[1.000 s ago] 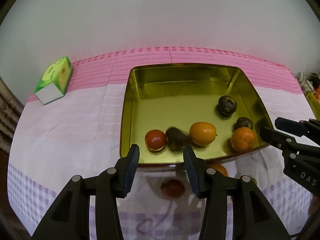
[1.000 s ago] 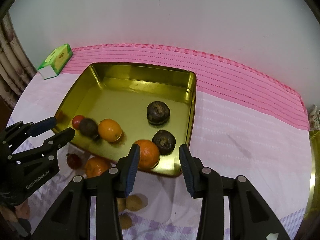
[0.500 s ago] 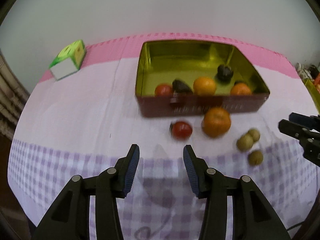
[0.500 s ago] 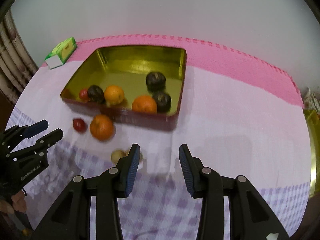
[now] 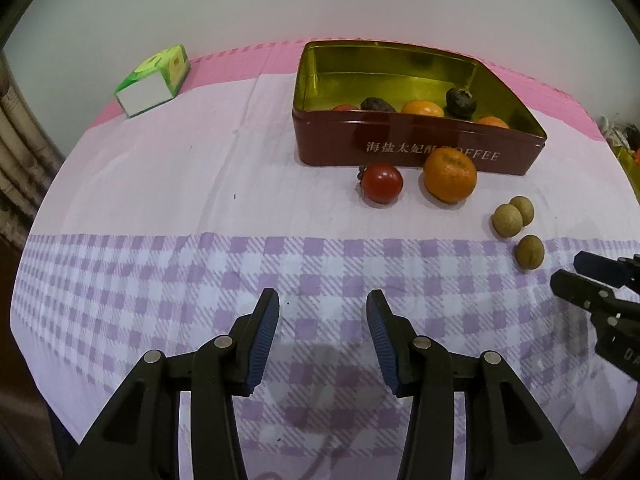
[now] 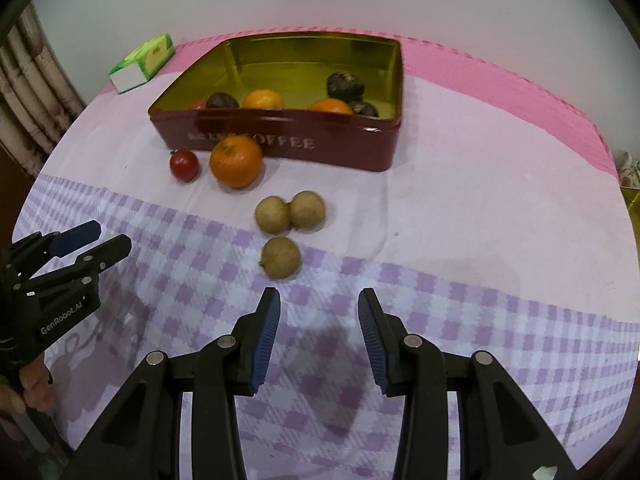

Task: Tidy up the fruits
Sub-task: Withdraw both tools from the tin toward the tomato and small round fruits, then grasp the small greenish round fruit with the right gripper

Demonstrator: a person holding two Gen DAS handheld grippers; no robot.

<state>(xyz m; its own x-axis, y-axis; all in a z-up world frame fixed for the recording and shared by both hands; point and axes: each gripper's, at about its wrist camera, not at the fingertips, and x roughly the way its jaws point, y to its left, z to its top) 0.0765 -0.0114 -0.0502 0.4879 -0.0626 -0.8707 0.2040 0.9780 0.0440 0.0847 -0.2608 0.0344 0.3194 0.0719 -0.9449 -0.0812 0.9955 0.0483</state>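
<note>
Hovering empty with jaws parted, the right gripper (image 6: 319, 334) has the nearest longan (image 6: 280, 258) just ahead, slightly left, on the tablecloth (image 6: 460, 216) before the tin (image 6: 288, 142); the left gripper (image 5: 322, 336), likewise parted and empty, sits farther off.

The tin's near wall (image 5: 400, 148) hides the lower halves of its fruits — its lettering (Chinese part) (image 6: 210, 136) blurs.

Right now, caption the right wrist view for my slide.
Open right gripper faces three longans, an orange and a tomato outside the tin.
</note>
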